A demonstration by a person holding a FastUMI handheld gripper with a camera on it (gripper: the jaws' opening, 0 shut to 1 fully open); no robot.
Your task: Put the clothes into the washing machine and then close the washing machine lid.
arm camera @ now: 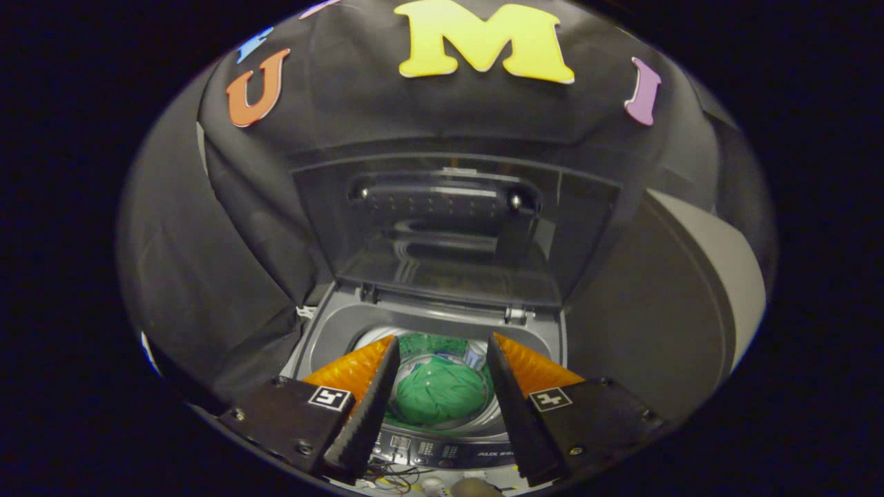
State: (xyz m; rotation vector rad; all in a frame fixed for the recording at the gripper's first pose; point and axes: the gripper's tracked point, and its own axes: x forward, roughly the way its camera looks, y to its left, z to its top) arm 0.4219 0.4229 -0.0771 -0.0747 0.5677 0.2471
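A top-loading washing machine (324, 331) stands ahead of me with its dark glass lid (449, 235) raised upright at the back. A green garment (438, 397) lies inside the drum (376, 338), seen between and just beyond my fingers. My gripper (442, 352) hovers above the machine's opening, open, with nothing between its fingers. The control panel (442, 452) runs along the machine's front edge below my fingers.
Black cloth walls close in on the left and behind the machine. A large grey rounded object (697, 290) stands to the right of the lid. Some wires (394, 480) and a small rounded object (473, 489) lie in front of the control panel.
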